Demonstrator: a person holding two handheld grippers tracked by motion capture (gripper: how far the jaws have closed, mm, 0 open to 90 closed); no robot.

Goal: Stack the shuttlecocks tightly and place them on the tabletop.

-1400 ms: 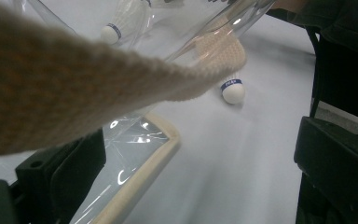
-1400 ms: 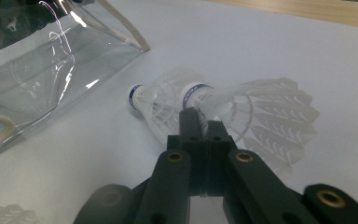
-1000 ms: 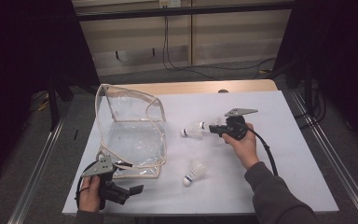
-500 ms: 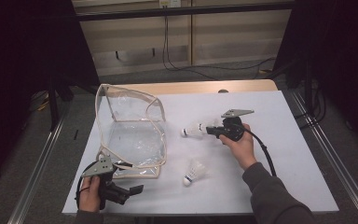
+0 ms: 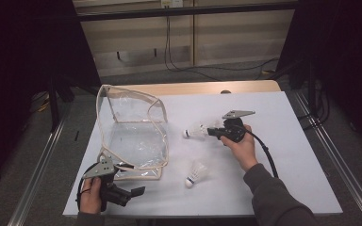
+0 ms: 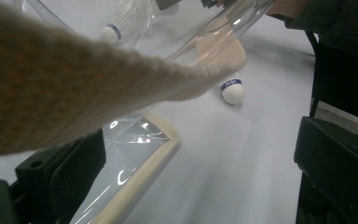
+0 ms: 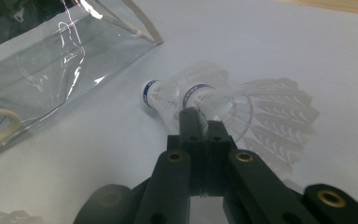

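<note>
1. White tabletop (image 5: 283,155) on a dim floor, with a metal rail running along each long side; a wooden strip shows at its far edge.
2. My right claw (image 5: 210,132) is pinched shut on the feather skirt of a shuttlecock (image 5: 197,131), which I hold near the middle of the tabletop with its cork pointing at the clear bag (image 5: 132,136). In the right gripper view the feathers are caught between the closed tips (image 7: 200,122), and a see-through double of the cork sits beside them, so I cannot tell whether one shuttlecock or two are held.
3. My left claw (image 5: 134,191) rests at the near left corner, jaws standing wide with nothing between them, its side against the bag's cream trim (image 6: 142,175), I judge to steady the bag.
4. A second shuttlecock (image 5: 195,174) lies loose, nearer me, just right of the bag.
5. Open room lies right of my right hand and between the shuttlecocks; the near edge is close to my left claw.
</note>
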